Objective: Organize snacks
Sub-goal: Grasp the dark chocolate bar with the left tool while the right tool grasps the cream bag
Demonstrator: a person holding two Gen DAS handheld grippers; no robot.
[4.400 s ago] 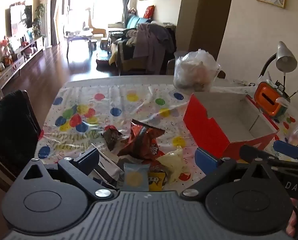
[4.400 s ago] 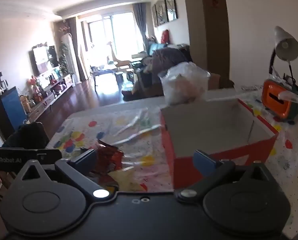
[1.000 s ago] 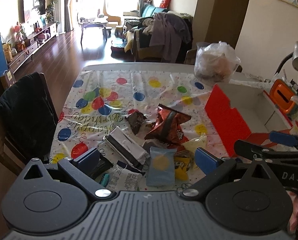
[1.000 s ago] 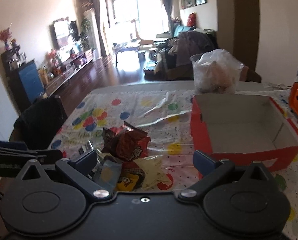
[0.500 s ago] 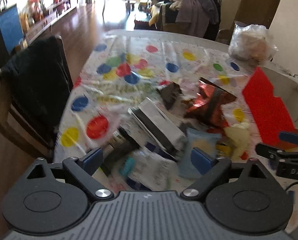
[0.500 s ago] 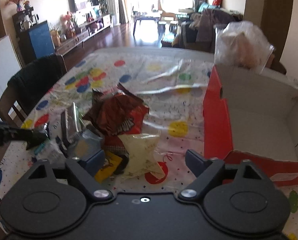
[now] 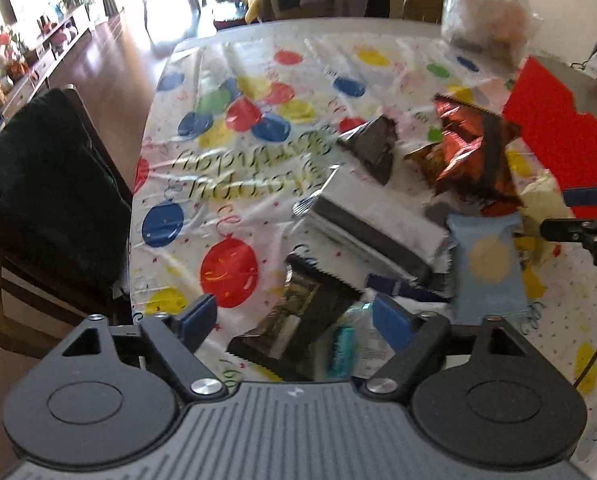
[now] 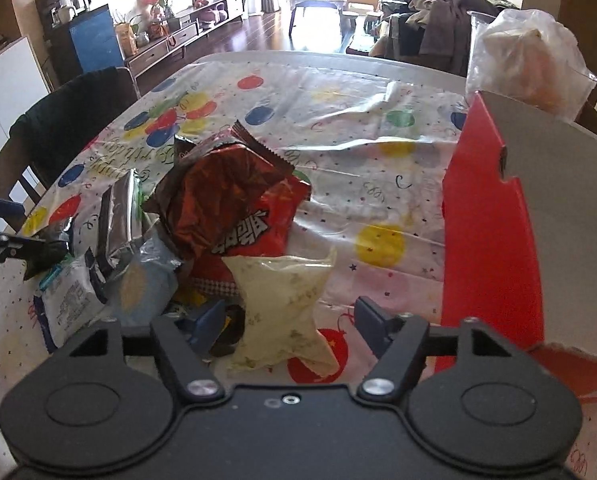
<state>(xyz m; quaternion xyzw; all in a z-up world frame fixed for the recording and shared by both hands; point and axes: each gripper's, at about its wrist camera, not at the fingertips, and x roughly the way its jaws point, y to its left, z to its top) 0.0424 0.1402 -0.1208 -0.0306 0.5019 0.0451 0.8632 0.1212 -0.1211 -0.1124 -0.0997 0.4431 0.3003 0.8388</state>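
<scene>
Balloon-print tablecloth (image 7: 234,184), dark chair (image 7: 46,196), blue cabinet (image 8: 94,42)

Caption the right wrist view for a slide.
Right gripper closing around a pale yellow packet at the near edge of the snack pile, red box beside it.

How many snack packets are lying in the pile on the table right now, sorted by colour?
Red bags: 2
Dark packets: 2
Silver packet: 1
Light-blue packet: 1
White packet: 1
Pale-yellow packet: 1
Bright-yellow packet, mostly buried: 1
Total: 9 that show; the pile may hide more.
</scene>
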